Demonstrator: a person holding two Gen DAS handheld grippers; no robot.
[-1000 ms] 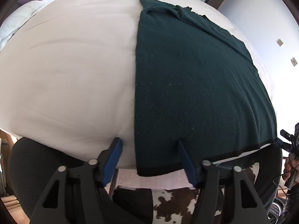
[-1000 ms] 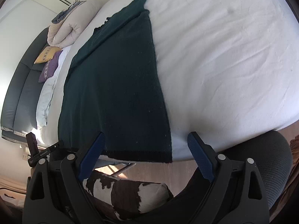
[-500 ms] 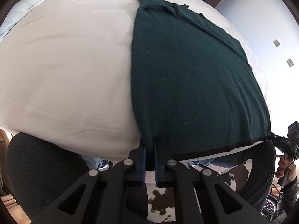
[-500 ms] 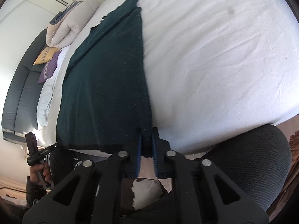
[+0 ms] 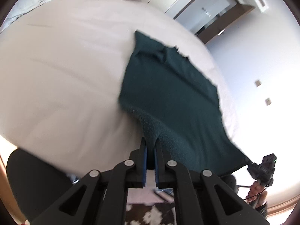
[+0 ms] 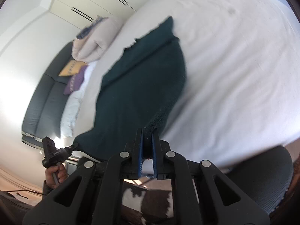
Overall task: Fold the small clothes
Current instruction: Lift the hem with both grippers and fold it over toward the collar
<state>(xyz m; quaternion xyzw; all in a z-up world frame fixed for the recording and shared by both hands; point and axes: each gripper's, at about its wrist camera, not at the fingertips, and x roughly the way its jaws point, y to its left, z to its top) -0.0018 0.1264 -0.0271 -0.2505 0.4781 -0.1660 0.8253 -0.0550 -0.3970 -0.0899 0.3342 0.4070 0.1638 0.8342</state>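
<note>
A dark green knit cloth [image 5: 168,93] lies lengthwise on a white bed [image 5: 56,75]; its near end is lifted off the sheet. My left gripper [image 5: 150,142] is shut on the cloth's near left corner. My right gripper [image 6: 147,133] is shut on the near right corner of the same cloth [image 6: 138,86]. Each gripper also shows in the other's view, the right gripper [image 5: 262,168] and the left gripper [image 6: 54,151], with the near edge stretched between them. The far end rests bunched on the bed [image 6: 234,65].
A rolled beige duvet [image 6: 95,37], a yellow pillow [image 6: 71,67] and a purple pillow [image 6: 76,81] lie by a dark headboard [image 6: 41,101]. A black chair back [image 5: 37,183] and a cowhide rug [image 5: 150,213] are below the grippers. A doorway [image 5: 211,13] is beyond the bed.
Both grippers closed on the cloth's near corners, then rose and moved forward, lifting the near end off the bed. The views are now blurred by motion.
</note>
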